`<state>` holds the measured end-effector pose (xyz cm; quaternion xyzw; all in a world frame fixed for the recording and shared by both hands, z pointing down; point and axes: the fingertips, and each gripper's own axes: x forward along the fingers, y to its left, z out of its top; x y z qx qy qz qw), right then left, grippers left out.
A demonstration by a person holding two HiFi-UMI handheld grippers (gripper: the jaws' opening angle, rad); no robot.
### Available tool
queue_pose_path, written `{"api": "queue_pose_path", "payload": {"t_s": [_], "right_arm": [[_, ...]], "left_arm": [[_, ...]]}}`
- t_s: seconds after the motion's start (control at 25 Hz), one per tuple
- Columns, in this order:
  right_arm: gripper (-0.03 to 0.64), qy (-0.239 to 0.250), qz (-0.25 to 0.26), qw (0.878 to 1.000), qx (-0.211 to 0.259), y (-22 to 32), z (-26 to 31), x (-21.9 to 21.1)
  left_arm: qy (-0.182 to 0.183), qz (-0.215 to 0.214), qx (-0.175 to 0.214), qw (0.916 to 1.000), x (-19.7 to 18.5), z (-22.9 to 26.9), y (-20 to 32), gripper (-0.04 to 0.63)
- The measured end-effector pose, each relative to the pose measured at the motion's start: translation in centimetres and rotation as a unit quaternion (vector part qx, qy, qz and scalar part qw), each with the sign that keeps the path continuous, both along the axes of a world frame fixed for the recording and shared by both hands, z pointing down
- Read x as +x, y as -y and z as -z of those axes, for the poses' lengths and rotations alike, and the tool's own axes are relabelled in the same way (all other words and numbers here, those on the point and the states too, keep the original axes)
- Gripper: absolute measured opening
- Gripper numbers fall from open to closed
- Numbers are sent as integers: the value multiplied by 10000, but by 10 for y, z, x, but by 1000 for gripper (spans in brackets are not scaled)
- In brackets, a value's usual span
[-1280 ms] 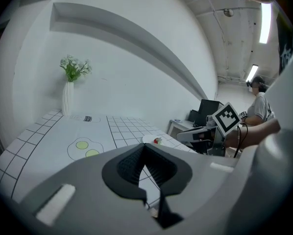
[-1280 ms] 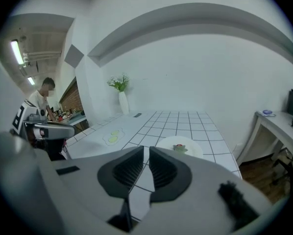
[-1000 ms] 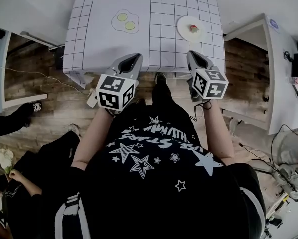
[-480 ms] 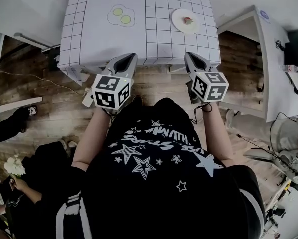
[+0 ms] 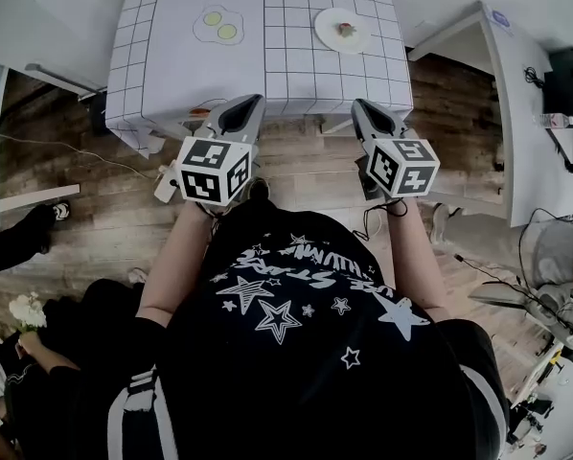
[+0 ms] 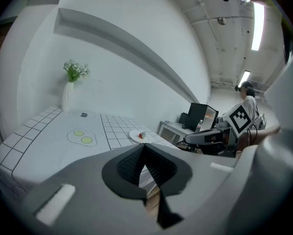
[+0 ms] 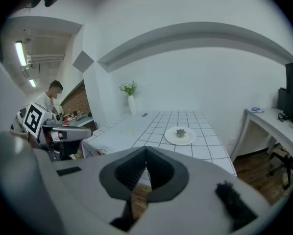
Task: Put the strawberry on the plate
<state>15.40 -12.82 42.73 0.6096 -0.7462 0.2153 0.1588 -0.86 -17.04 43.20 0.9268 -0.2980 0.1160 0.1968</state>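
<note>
Strawberry (image 5: pixel 346 29) sits on the white plate (image 5: pixel 360 40), about at its middle, small and red in the head view. The plate rests on the white gridded tabletop (image 5: pixel 171 60), toward the right side as the head view shows it. To the left of the plate, well apart from it on the same tabletop, lies a flat picture of two fried eggs (image 5: pixel 217 25). Beyond the plate and off to its left, at the far end of the tabletop, stands a slim white vase (image 7: pixel 131 105) with green sprigs.

Both grippers are well apart from the plate, short of the tabletop's near edge and above the wooden floor (image 5: pixel 71 195). The right gripper (image 5: pixel 360 105) hangs almost in line with the plate, nearer to it of the two; its jaws are pressed together with nothing between them. The left gripper (image 5: pixel 251 104) is held farther to the plate's left, nearer the egg picture's side — its jaws likewise meet, and they grip nothing. Each gripper points toward the tabletop, tilted somewhat downward, with its marker cube facing up toward the head camera.
</note>
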Motion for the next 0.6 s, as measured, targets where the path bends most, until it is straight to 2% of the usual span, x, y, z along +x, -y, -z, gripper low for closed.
{"api": "queue_pose_path", "payload": {"t_s": [0.6], "right_arm": [[14, 122, 161, 9997, 137, -116, 1, 19]], "left_arm": [[102, 53, 259, 9996, 25, 12, -110, 9]]}}
